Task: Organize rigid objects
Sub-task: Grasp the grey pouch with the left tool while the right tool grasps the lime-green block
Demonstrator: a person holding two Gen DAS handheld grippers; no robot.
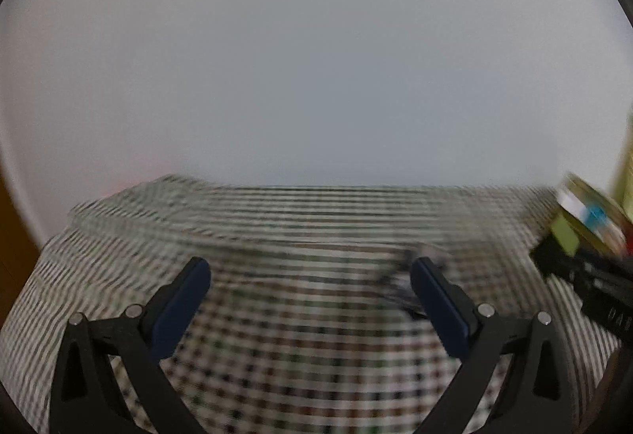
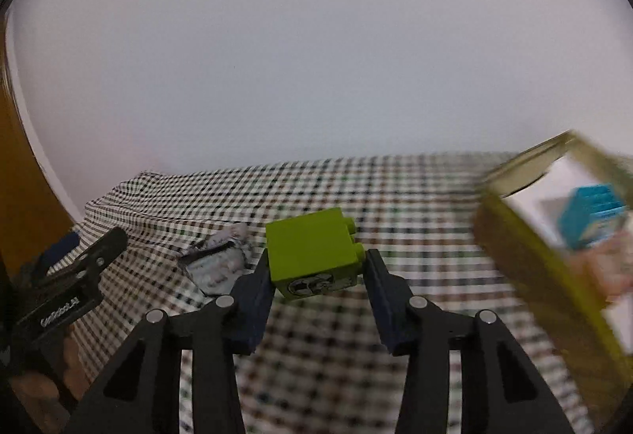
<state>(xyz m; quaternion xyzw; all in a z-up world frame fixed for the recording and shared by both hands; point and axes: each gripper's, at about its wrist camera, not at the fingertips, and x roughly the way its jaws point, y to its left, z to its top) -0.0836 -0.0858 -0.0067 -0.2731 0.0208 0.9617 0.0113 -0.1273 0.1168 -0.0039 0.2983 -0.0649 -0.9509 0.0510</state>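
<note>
Over checked cloth, the right gripper clamps a green block between its pads.

A plain pale wall rises behind a checked cloth, perhaps covering a table.

Two wrist fisheyes, each behind its own claw, angled down and close over the checked table toward a pale wall; shared: cloth, box, crumpled wrapper.
</note>
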